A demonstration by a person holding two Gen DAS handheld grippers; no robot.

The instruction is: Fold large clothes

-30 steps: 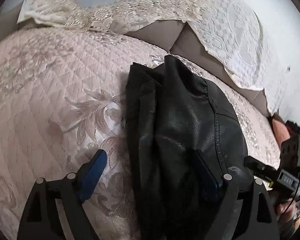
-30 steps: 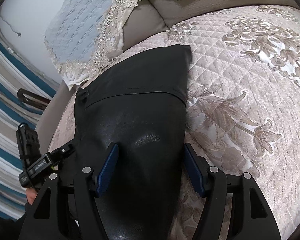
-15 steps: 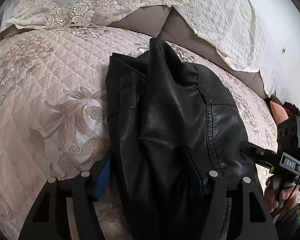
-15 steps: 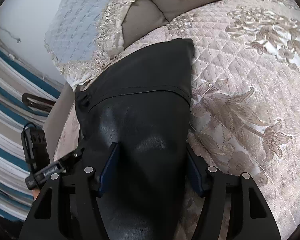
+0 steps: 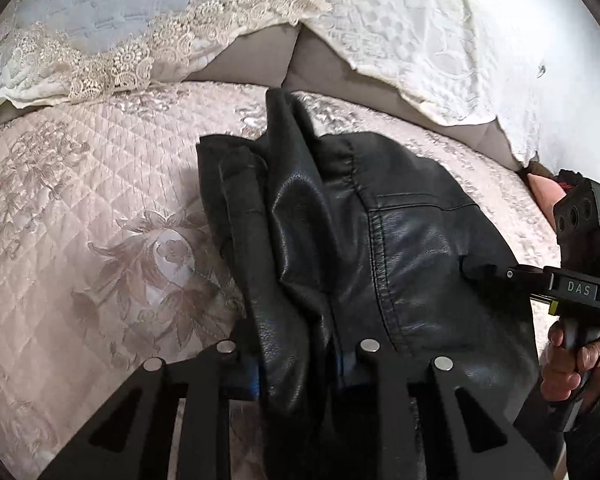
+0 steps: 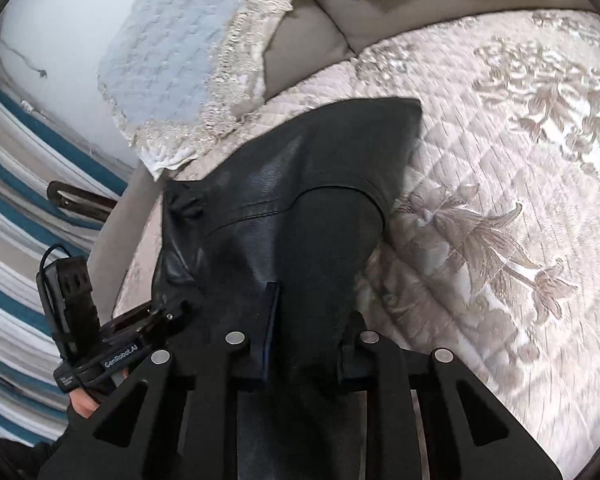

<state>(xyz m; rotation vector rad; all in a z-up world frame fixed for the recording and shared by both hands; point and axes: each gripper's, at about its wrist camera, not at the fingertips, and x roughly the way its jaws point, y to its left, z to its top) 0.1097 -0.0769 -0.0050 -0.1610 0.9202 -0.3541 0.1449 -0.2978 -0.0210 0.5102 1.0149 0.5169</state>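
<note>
Your left gripper [image 5: 300, 364] has pinched a thick bunch at the jacket's [image 5: 380, 248] near edge; your right gripper [image 6: 308, 348] is likewise closed on the near edge. The jacket lies on the quilt [image 5: 80, 240], running toward the far cushions [image 5: 260, 60]. The slick leather could slip out when you lift, and the bunched left side may fold crookedly.

Black leather jacket [image 5: 380, 248] on pale pink quilted cover [image 5: 80, 240] (brownish floral motifs).
</note>
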